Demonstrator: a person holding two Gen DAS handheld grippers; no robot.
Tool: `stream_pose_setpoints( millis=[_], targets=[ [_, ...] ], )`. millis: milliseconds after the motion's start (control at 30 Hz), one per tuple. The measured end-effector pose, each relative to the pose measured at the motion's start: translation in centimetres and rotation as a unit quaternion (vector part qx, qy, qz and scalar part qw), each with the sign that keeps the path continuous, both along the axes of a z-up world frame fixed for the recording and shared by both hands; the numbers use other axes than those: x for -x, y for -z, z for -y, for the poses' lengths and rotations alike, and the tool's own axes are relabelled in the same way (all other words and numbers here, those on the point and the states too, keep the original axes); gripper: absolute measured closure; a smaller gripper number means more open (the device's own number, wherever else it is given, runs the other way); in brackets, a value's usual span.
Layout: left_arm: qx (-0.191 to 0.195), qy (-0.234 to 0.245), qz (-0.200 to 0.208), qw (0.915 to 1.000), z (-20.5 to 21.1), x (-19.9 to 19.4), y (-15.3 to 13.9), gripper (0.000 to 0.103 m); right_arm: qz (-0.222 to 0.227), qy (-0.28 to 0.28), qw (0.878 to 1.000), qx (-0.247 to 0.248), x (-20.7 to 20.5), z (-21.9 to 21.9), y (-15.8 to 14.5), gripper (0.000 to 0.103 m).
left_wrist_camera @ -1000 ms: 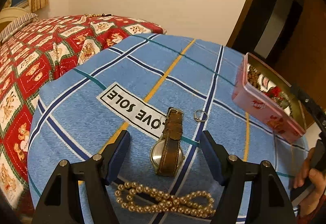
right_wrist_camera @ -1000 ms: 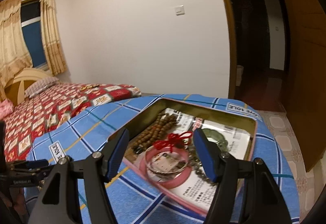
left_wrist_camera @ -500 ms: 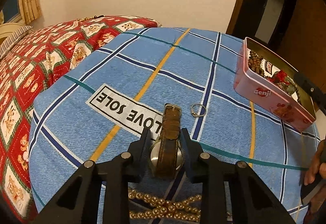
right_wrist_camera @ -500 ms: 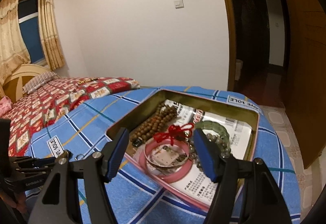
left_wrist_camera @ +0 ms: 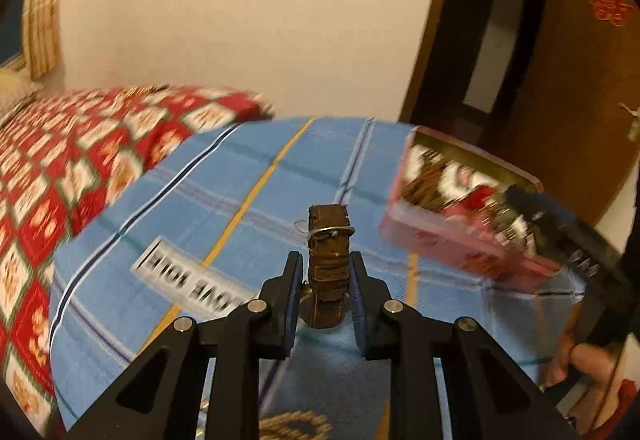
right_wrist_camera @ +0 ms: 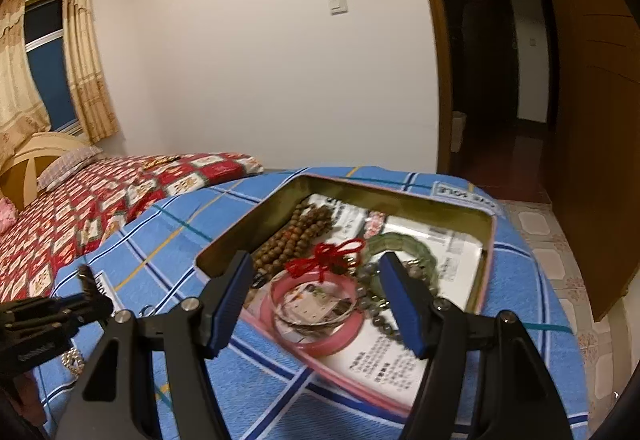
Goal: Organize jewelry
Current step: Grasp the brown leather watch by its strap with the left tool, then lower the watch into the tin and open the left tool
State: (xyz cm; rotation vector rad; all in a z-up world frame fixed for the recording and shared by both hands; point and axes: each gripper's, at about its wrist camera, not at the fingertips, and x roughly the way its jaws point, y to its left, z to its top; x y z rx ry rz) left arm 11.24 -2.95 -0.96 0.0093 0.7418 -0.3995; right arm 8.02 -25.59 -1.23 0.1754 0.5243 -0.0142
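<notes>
1. the left gripper (left_wrist_camera: 323, 276) is now clamped on the brown-strapped watch (left_wrist_camera: 327, 272); a second ago its fingers stood wide on either side of the watch as it lay flat on the cloth, and half a second ago they had just closed in on it.
2. the watch now looks raised off the blue checked cloth (left_wrist_camera: 224, 200), strap end pointing forward, so i judge the pick is done and the carry has begun; the blurred background fits a gripper in motion.
3. the bead necklace (left_wrist_camera: 294, 425) lies on the cloth below the left gripper, not yet collected.
4. the small ring (left_wrist_camera: 301, 226) sits on the cloth just behind the strap tip.
5. the right gripper (right_wrist_camera: 316, 296) hovers low over the near end of the pink tin (right_wrist_camera: 490, 260), fingers well apart and holding nothing, above the pink bangle (right_wrist_camera: 320, 336).
6. farther in lie the wooden beads (right_wrist_camera: 296, 236), red knot (right_wrist_camera: 328, 256) and green bracelet (right_wrist_camera: 400, 246); the watch likely goes there next.
7. beyond, the red quilted bed (right_wrist_camera: 100, 200).
</notes>
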Motion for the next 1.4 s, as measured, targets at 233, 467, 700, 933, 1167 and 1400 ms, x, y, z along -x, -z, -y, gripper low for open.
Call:
stream_pose_setpoints(
  millis=[233, 467, 700, 933, 1167, 1400],
  targets=[
    [0.012, 0.061, 0.034, 0.9975, 5.7, -1.1, -2.6, 0.081, -0.005, 0.046, 0.999, -0.018, -0.2, 2.1, 0.1, 0.034],
    [0.04, 0.106, 0.075, 0.9907, 11.6, -3.5, -5.2, 0.081, -0.001, 0.098, 0.994, -0.052, 0.2, 4.9, 0.1, 0.034],
    [0.014, 0.133, 0.071, 0.9884, 15.9, -7.0, -2.0, 0.08, -0.001, 0.149, 0.985, -0.087, 0.7, 7.7, 0.5, 0.034],
    [-0.043, 0.131, -0.002, 0.9905, 12.2, -3.9, 2.1, 0.08, -0.005, 0.165, 0.982, -0.09, 0.6, 8.2, 0.2, 0.034],
    [-0.012, 0.116, 0.009, 0.9931, 8.9, -1.9, 0.6, 0.076, -0.003, 0.162, 0.983, -0.086, 0.7, 8.0, 0.2, 0.034],
    [0.024, 0.068, 0.014, 0.9973, 5.0, -0.7, -0.4, 0.075, -0.009, 0.15, 0.985, -0.084, 0.4, 7.8, 0.6, 0.034]
  ],
)
